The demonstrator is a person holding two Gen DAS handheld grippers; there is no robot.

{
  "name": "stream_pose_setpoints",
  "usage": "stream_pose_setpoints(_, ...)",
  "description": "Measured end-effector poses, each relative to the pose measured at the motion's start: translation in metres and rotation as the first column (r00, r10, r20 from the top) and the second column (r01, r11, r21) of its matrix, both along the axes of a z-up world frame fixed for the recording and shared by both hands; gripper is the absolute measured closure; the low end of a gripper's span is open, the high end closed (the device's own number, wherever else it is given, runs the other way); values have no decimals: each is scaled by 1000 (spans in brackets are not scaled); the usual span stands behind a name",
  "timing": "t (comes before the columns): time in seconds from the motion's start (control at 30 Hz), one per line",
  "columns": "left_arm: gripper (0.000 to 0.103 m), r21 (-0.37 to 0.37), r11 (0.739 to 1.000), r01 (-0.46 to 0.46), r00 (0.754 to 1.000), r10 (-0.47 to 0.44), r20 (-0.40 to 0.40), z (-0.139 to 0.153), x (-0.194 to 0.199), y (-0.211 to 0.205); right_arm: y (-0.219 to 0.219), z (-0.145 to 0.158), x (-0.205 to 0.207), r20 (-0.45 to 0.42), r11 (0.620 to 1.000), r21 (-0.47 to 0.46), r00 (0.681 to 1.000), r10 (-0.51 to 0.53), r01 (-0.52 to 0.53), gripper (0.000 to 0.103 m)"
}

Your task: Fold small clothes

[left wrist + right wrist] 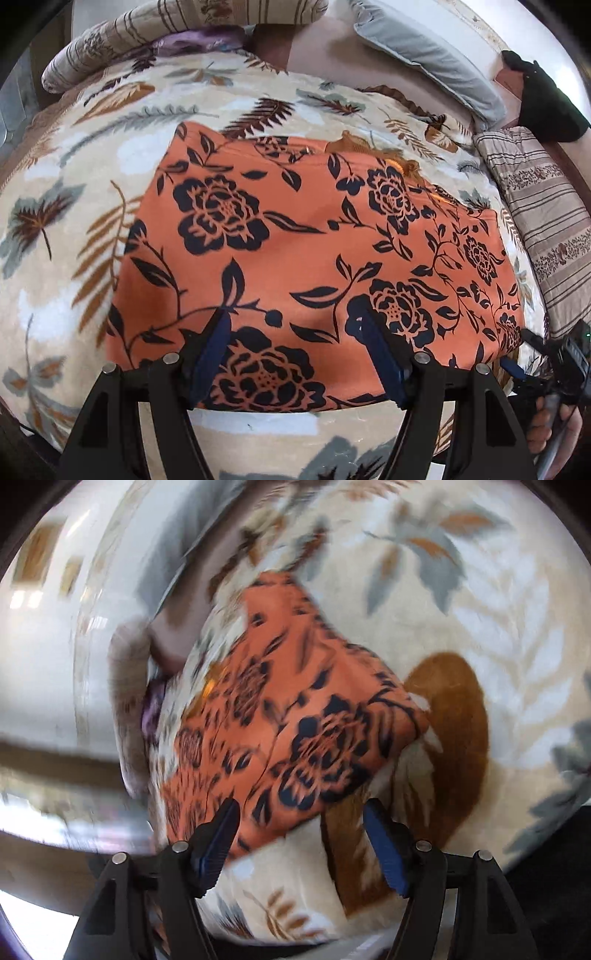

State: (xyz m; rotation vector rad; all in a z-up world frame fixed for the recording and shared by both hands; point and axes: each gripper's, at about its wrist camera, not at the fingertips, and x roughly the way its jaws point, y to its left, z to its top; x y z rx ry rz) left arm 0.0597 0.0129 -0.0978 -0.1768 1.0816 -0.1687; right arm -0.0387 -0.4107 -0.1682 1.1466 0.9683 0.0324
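An orange cloth with dark blue flowers [314,236] lies flat as a folded rectangle on a leaf-patterned blanket [66,229]. My left gripper [290,314] is open above the cloth's near edge, and its blue pads [212,350] press on nothing. In the blurred right wrist view the same cloth [295,709] runs away from me, with its near corner between the spread fingers. My right gripper [301,806] is open there, and whether a pad touches the cloth I cannot tell. A hand [550,428] holds that tool at the cloth's right end.
A striped pillow [543,221] lies just right of the cloth. A grey pillow [424,55] and a black item [546,103] lie at the back right. A striped bolster [147,37] lies along the back left. The blanket [498,609] extends beyond the cloth.
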Motion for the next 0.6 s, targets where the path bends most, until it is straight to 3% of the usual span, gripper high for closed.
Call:
stream_pose_setpoints(0.07,29,-2,1000,-3,1000,3,8,1,-2,1,-8,0,-2,26,995,33,995,-93,92,31)
stream_pose_setpoints(0.1,29,2,1000,1,1000,-1,14,1,-3,0,-10,2,-1,36,993,28,993,-113,112,36)
stream_pose_setpoints(0.13,29,11,1000,5,1000,-5,15,1,-2,-1,-14,5,2,44,992,-3,991,-129,129,47)
stream_pose_setpoints(0.17,29,15,1000,5,1000,-5,15,1,-2,-1,-17,4,4,30,990,-22,990,-137,138,82)
stream_pose_setpoints(0.2,29,17,1000,4,1000,-4,13,0,-2,-1,-20,1,6,17,989,-22,989,-145,145,89)
stream_pose_setpoints(0.27,29,15,1000,-2,1000,2,11,-1,-2,0,-18,2,7,3,989,-77,992,-125,125,92)
stream_pose_setpoints(0.33,29,17,1000,-8,1000,7,26,0,-3,0,-10,8,5,-12,983,-160,996,-90,87,92)
stream_pose_setpoints(0.43,29,29,1000,11,999,-12,43,-2,1,-6,-15,7,3,-30,981,-181,997,-73,66,85)
stream_pose_setpoints(0.53,29,74,997,25,1000,-26,14,-21,7,-12,-25,16,-6,-36,972,-212,994,-106,96,57)
stream_pose_setpoints(0.57,28,86,996,29,999,-31,23,-24,7,-14,-30,21,-11,-36,965,-237,991,-127,115,41)
stream_pose_setpoints(0.6,24,103,994,40,998,-44,39,-25,5,-18,-36,26,-12,-34,958,-257,989,-143,129,39)
